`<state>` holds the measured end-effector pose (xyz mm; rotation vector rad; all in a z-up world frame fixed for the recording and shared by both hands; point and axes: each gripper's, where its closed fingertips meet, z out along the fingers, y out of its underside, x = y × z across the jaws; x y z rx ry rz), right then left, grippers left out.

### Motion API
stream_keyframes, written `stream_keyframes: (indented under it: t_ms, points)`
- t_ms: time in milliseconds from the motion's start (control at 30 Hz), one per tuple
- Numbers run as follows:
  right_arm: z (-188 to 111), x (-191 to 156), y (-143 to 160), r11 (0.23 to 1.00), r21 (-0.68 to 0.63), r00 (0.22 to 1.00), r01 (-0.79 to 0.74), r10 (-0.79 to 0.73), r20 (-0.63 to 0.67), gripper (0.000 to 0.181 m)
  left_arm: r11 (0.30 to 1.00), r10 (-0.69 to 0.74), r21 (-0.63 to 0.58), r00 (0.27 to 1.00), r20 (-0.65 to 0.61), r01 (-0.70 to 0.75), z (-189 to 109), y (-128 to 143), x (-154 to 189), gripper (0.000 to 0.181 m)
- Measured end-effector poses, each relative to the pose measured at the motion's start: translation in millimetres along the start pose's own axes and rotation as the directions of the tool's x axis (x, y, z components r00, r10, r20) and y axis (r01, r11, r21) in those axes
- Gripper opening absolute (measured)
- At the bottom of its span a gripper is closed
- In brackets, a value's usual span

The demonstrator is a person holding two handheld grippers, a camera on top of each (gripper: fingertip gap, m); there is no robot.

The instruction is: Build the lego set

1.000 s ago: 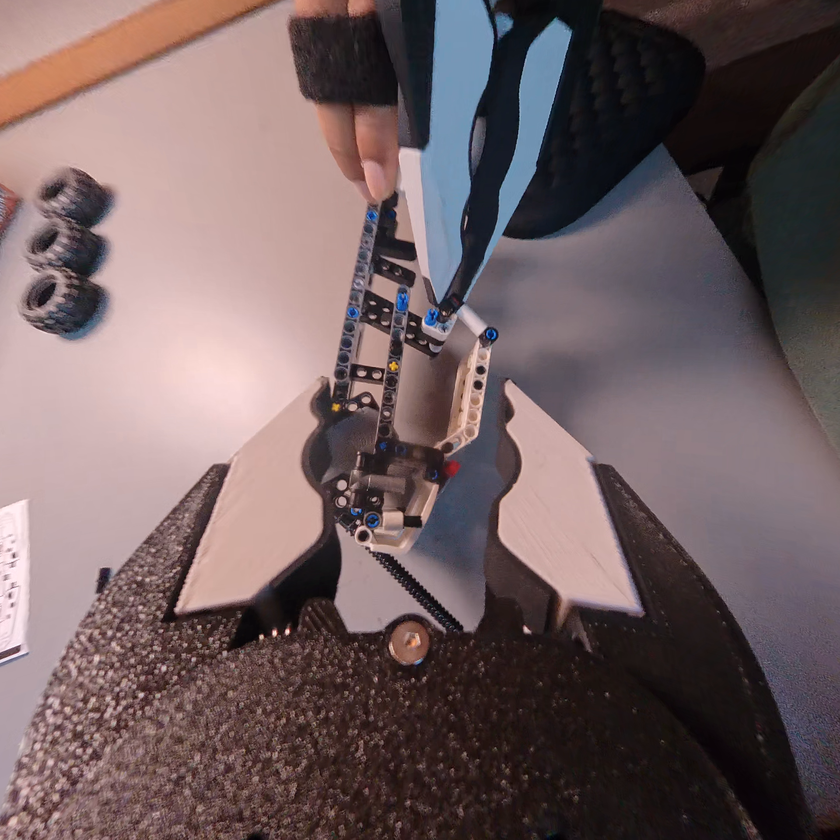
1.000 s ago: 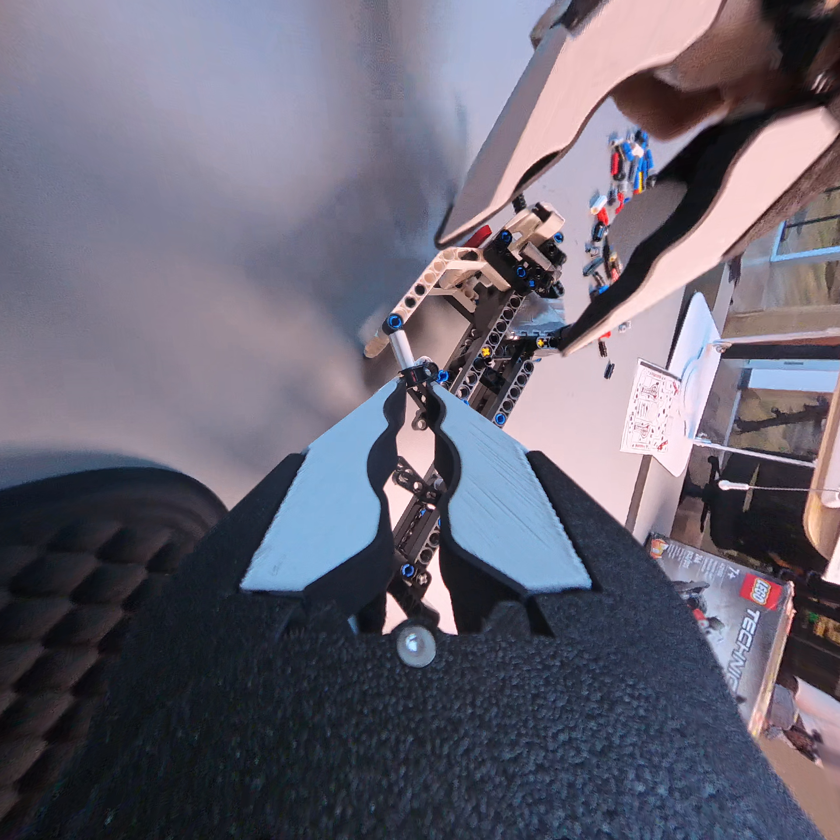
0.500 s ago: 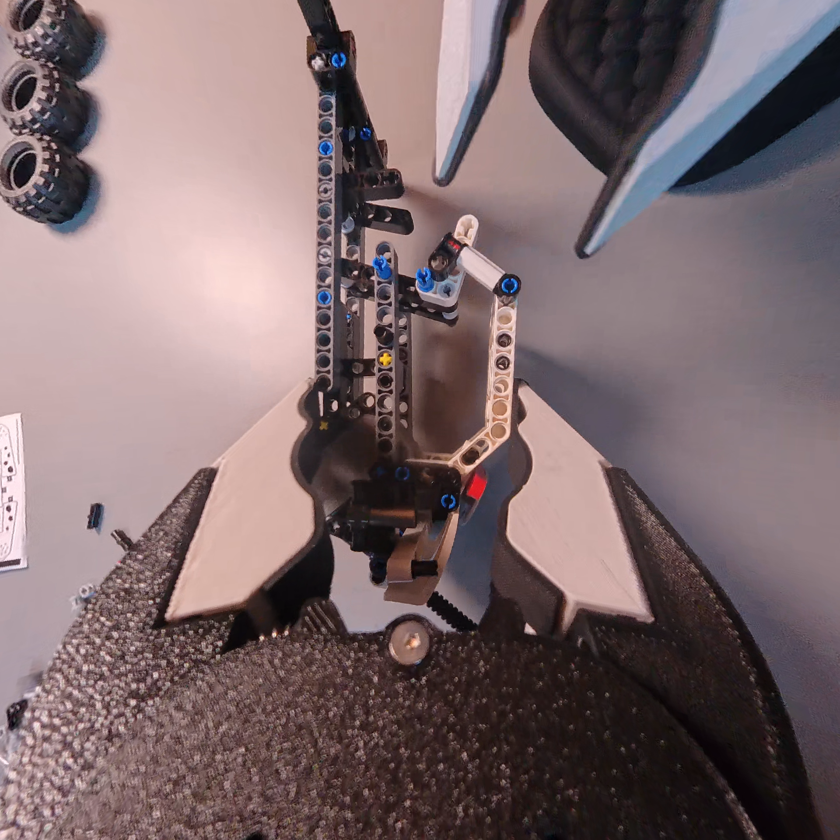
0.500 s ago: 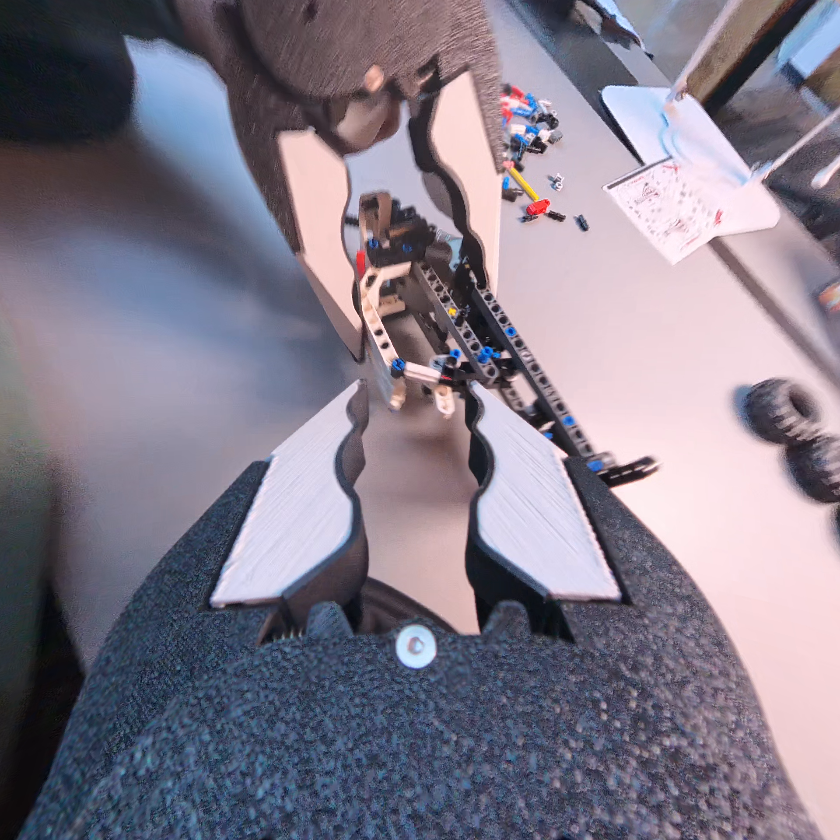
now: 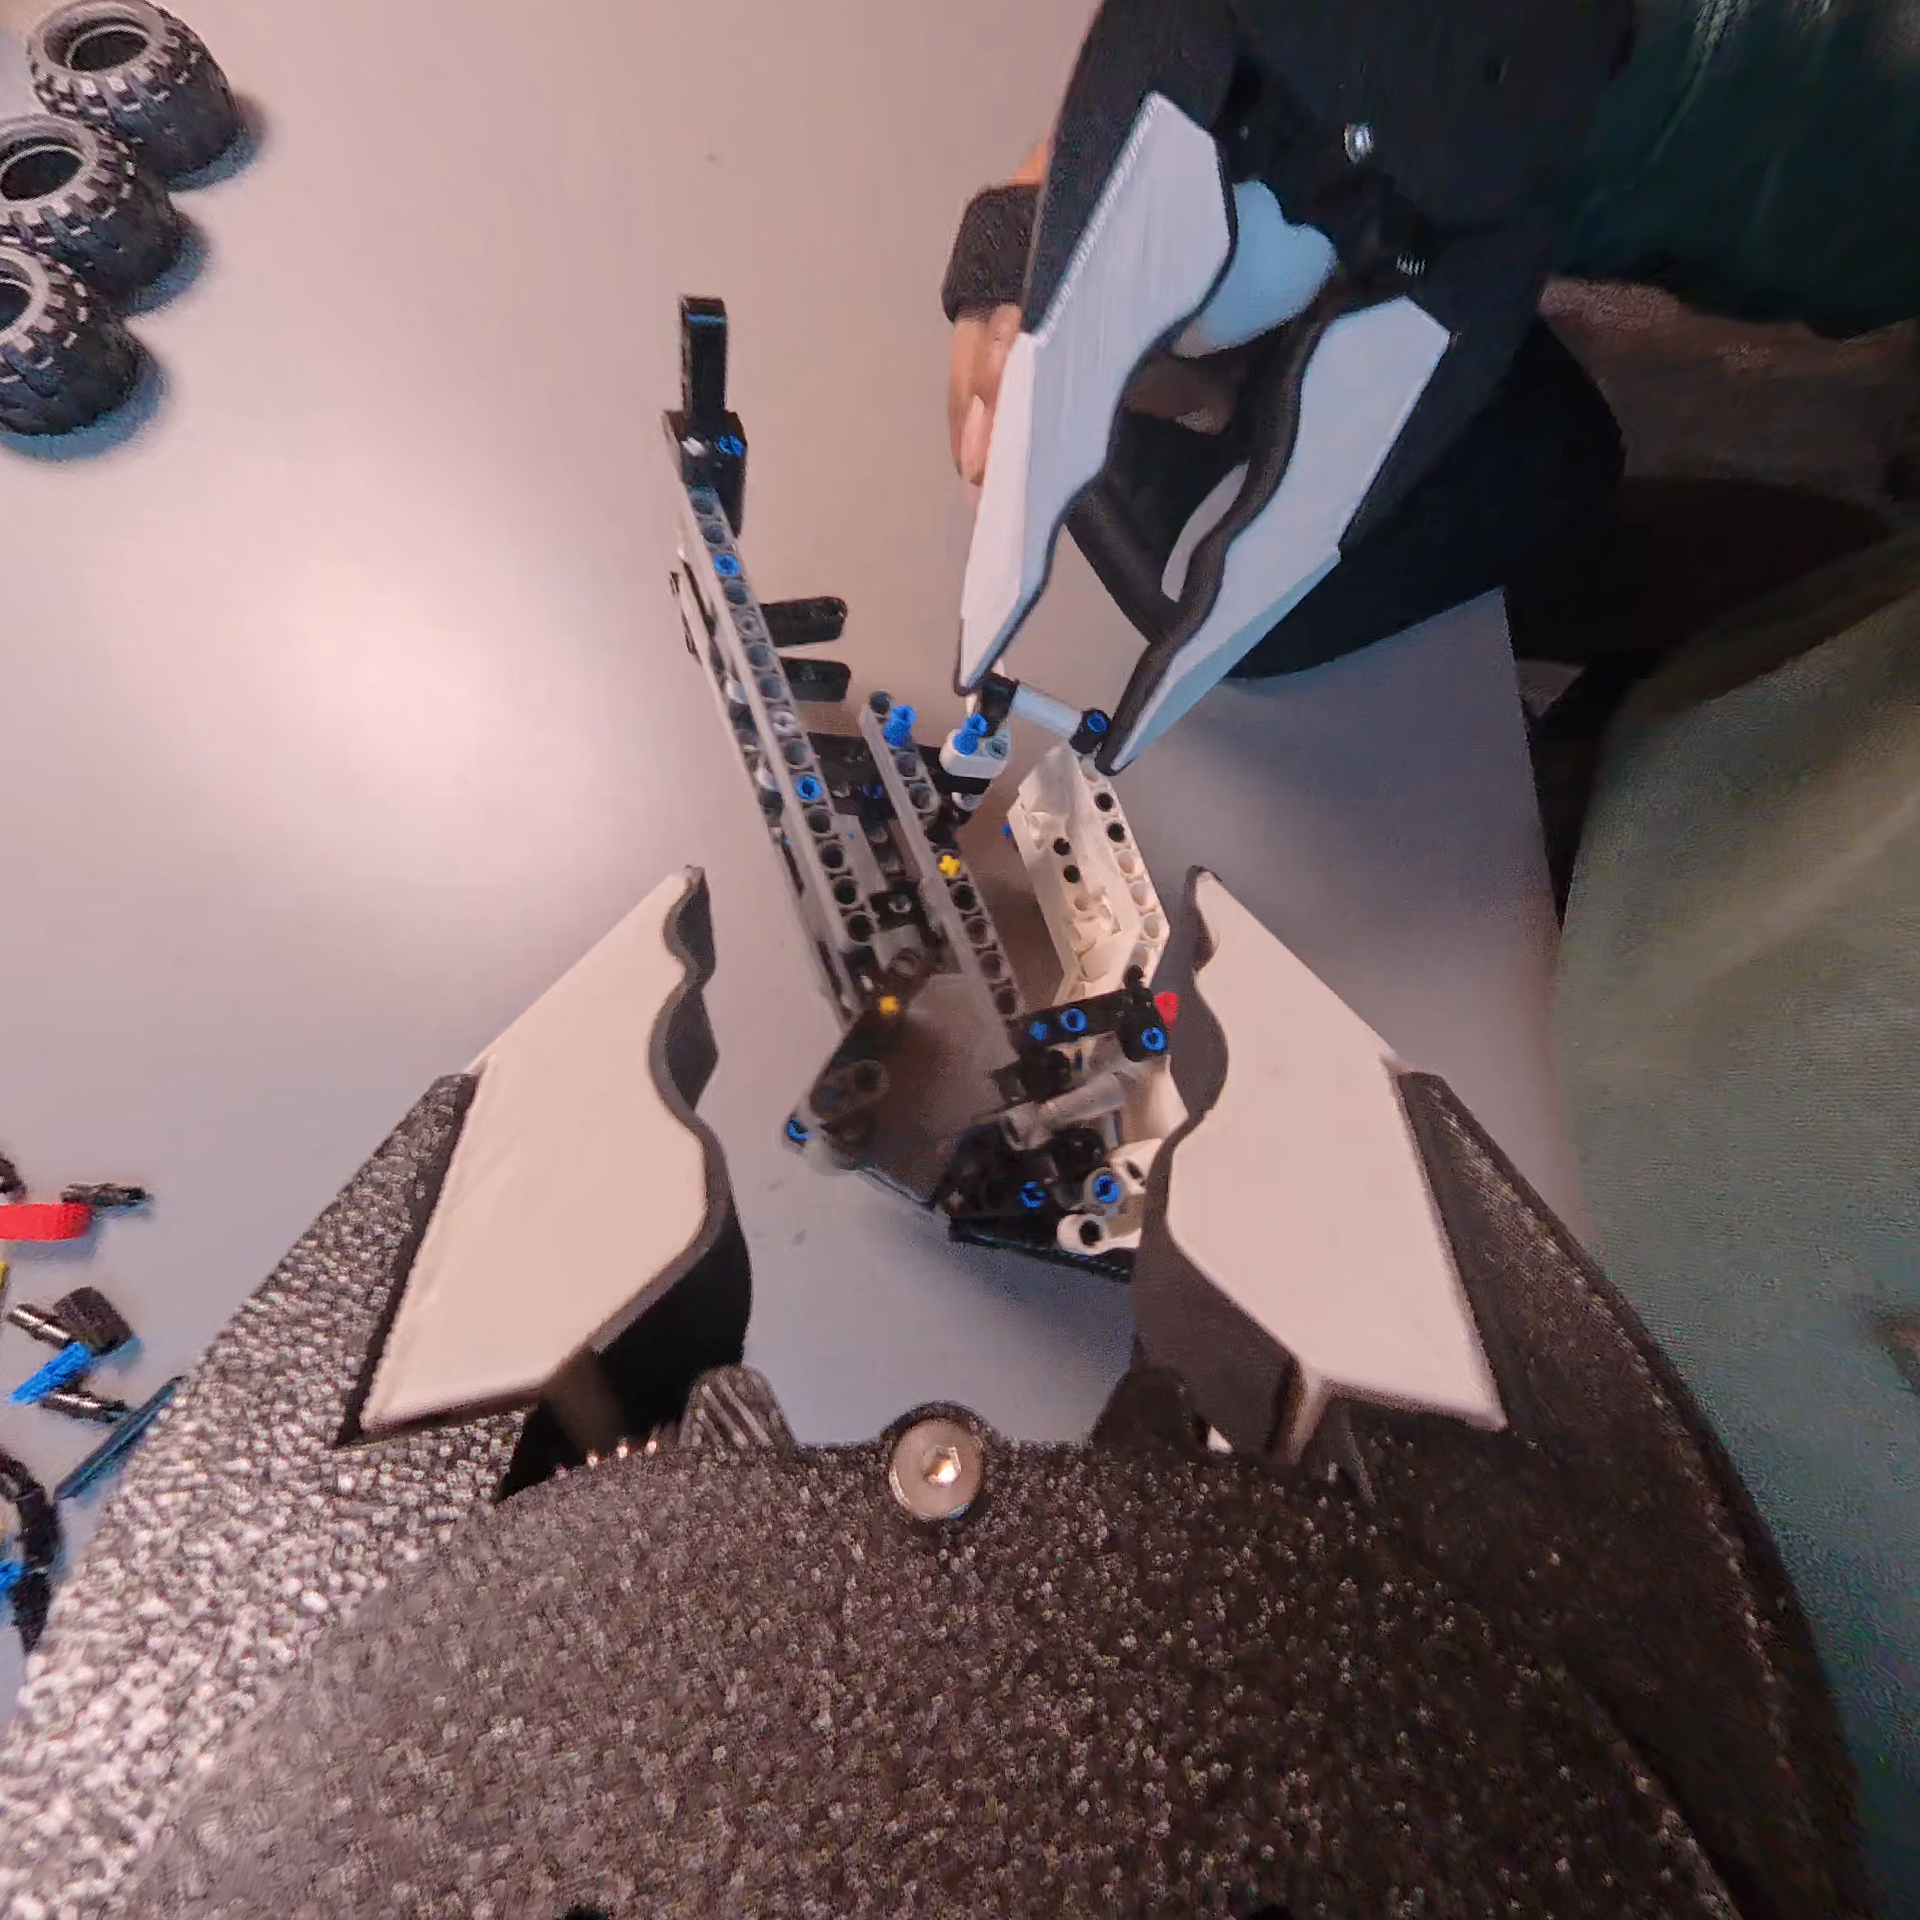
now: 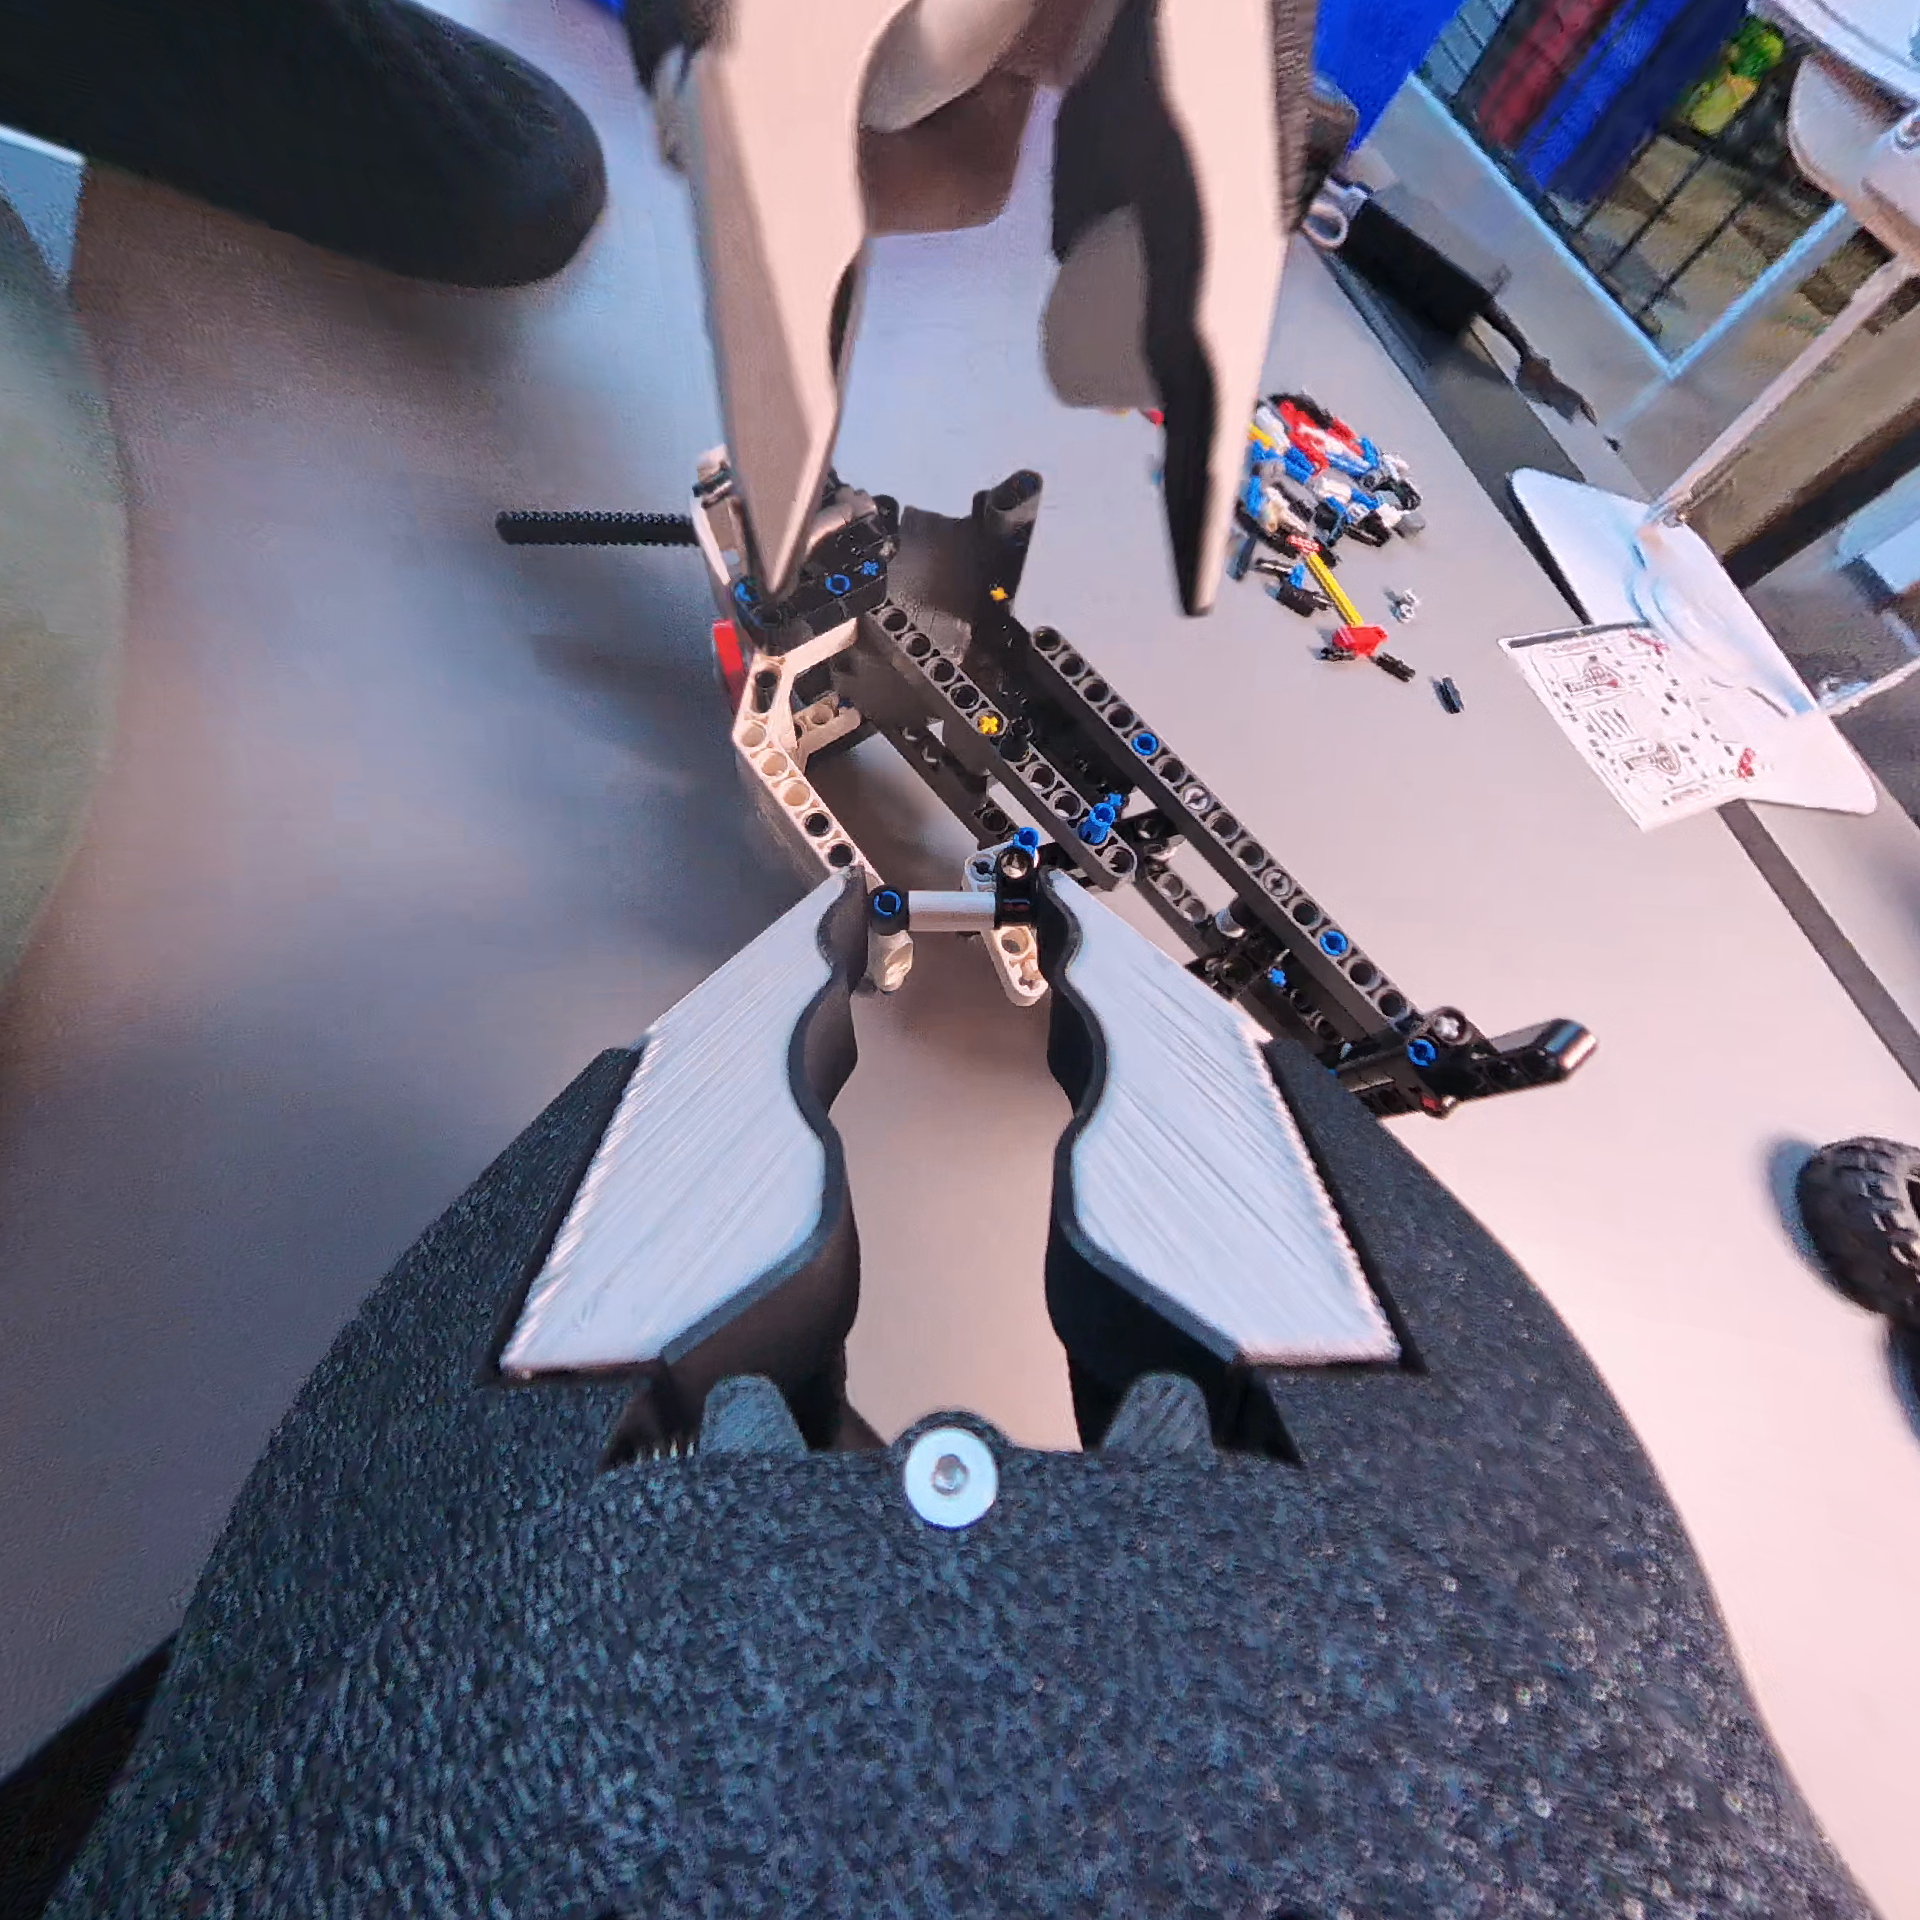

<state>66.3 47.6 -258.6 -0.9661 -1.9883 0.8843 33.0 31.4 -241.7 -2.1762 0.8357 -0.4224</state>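
Right gripper (image 6: 951, 914) with white fingers (image 6: 1195, 1174) bracketing a short grey connector (image 6: 954, 906) on a black-and-white beam frame (image 6: 1091, 758), grey worktop (image 6: 416, 623), left gripper (image 6: 997, 582) spread wide above.

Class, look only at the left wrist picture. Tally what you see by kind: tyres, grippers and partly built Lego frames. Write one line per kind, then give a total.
tyres: 3
Grippers: 2, the left gripper and the right gripper
partly built Lego frame: 1
Total: 6
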Motion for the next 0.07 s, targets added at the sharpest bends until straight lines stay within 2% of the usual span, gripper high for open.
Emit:
stream_keyframes:
  t_ms: [67]
  points:
    - [1.1, -1.6, -0.4, 1.000, 0.003, 1.000, 0.005, -0.005, 0.022, 0.032, 1.000, 0.001, -0.018, 1.000, -0.030, -0.002, -0.7, -4.8, -5.6, 0.098]
